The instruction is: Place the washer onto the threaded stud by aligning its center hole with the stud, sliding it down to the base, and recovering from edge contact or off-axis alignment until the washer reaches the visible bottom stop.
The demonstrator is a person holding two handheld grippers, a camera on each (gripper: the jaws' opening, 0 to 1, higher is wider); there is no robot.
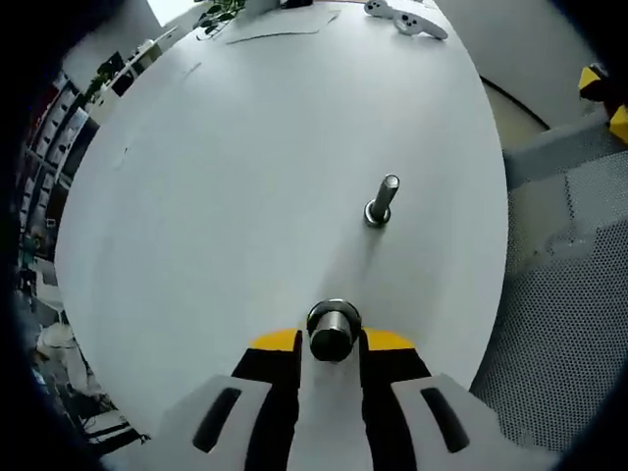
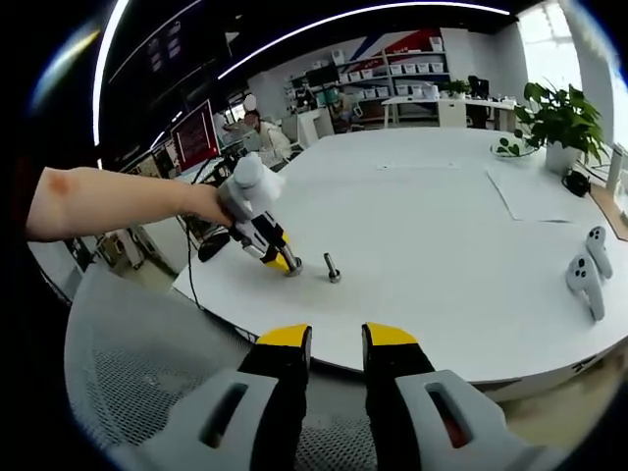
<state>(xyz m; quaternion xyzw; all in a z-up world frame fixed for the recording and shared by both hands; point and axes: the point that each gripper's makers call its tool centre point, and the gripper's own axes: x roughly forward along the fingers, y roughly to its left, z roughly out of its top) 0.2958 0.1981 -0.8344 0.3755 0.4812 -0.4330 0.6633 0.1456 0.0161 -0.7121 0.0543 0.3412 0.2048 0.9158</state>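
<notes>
Your left tool (image 1: 332,345) pinches the washer (image 1: 333,332) at its yellow tips, hole facing ahead, so it can line up with the upright threaded stud (image 1: 383,199) on the tabletop (image 1: 226,196). Your right tool (image 2: 337,340) waits apart, parted and empty.

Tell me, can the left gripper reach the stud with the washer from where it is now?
Probably yes. The left gripper holds the washer in its jaws, and the stud stands upright ahead, slightly to the right, with only bare table between them.
</notes>
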